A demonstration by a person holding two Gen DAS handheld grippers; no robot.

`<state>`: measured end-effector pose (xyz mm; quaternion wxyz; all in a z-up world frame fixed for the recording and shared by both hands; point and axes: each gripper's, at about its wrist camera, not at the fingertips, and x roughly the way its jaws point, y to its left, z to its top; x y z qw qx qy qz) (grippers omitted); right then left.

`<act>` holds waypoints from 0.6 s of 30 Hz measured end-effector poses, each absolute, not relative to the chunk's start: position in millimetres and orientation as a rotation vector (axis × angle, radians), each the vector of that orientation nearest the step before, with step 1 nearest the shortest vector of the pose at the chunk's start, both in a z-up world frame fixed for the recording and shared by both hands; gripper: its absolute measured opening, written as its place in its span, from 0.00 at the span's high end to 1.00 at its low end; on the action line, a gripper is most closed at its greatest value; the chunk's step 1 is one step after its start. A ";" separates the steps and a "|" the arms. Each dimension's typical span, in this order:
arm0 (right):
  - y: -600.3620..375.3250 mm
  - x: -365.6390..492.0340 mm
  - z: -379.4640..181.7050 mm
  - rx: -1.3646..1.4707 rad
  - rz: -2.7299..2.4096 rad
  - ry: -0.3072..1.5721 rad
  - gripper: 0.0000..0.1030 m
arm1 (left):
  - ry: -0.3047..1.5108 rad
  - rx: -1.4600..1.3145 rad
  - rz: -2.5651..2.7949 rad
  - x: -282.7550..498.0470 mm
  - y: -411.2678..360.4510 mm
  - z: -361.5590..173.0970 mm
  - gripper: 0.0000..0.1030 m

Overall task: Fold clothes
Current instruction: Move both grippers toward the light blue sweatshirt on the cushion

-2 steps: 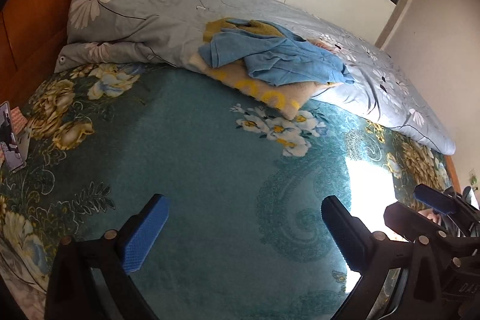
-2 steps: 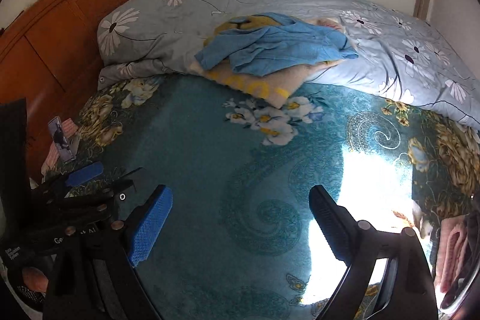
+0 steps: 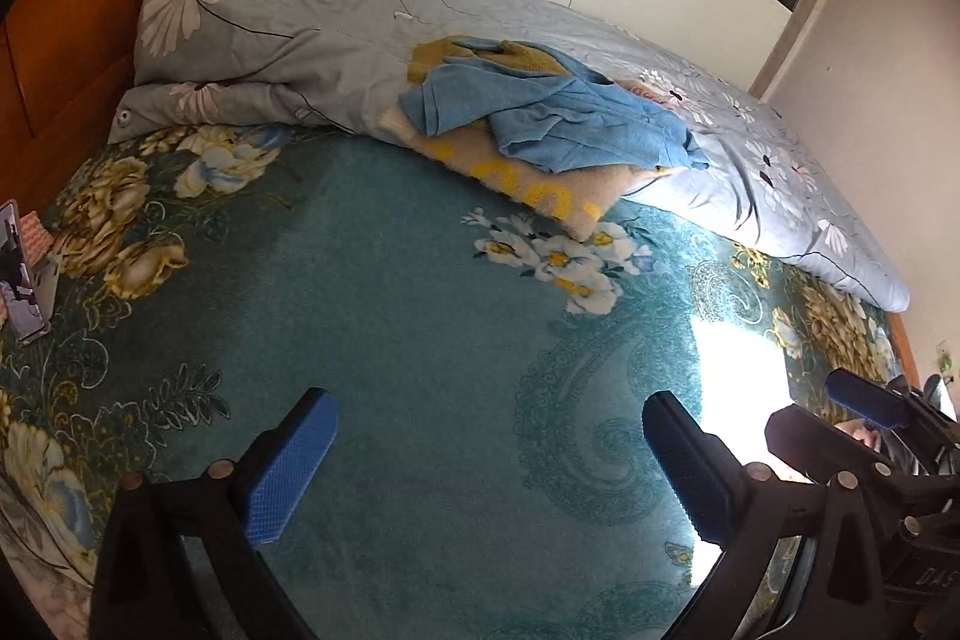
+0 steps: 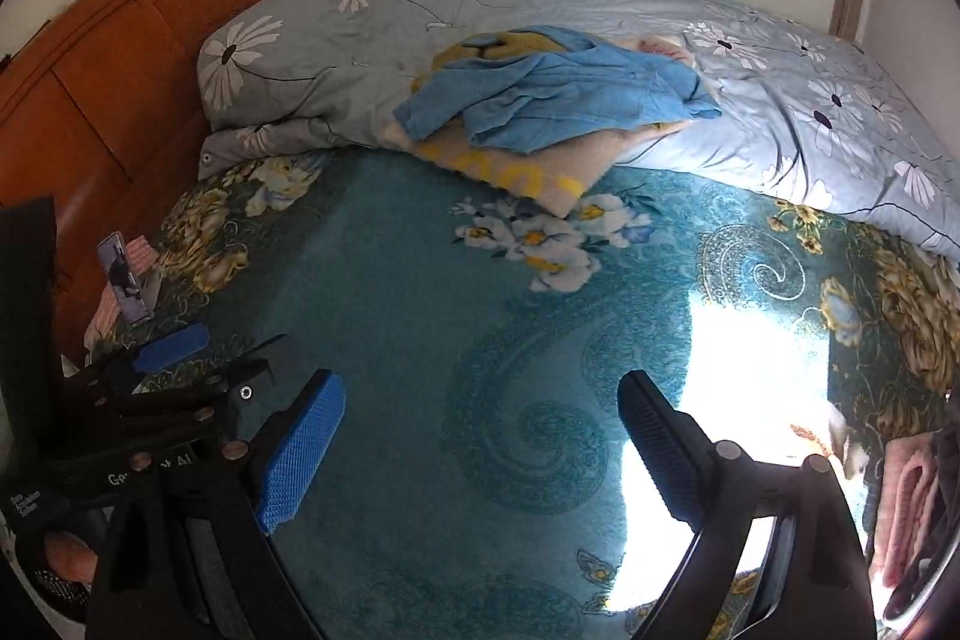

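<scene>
Blue garment (image 3: 564, 124) crumpled atop cream blanket (image 3: 540, 187).

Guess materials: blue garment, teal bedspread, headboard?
Blue garment: thin soft knit, probably cotton; matte, crumples in fine folds. Teal bedspread: plush, fleece-like pile; fuzzy surface with a slight sheen. Headboard: wood, orange-brown, glossy varnish; panel grooves visible.

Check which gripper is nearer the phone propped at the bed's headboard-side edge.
Left. The left gripper hovers open over the blanket just short of the phone. The right gripper, also open and empty, sits beside it on the side away from the phone.
</scene>
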<state>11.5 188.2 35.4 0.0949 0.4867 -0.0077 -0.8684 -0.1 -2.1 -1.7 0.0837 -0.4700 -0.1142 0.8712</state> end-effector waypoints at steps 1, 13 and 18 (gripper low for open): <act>188.0 11.4 35.5 1.445 -2.578 -0.025 0.10 | -0.343 -1.396 2.597 0.0 -4.4 -2.9 0.00; 205.4 3.5 28.5 1.341 -2.604 -0.179 0.10 | -0.316 -1.273 2.734 -7.7 -11.7 -10.0 0.00; 215.5 -9.3 21.6 1.307 -2.623 -0.221 0.10 | -0.355 -1.237 2.737 -16.0 -13.7 -13.6 0.00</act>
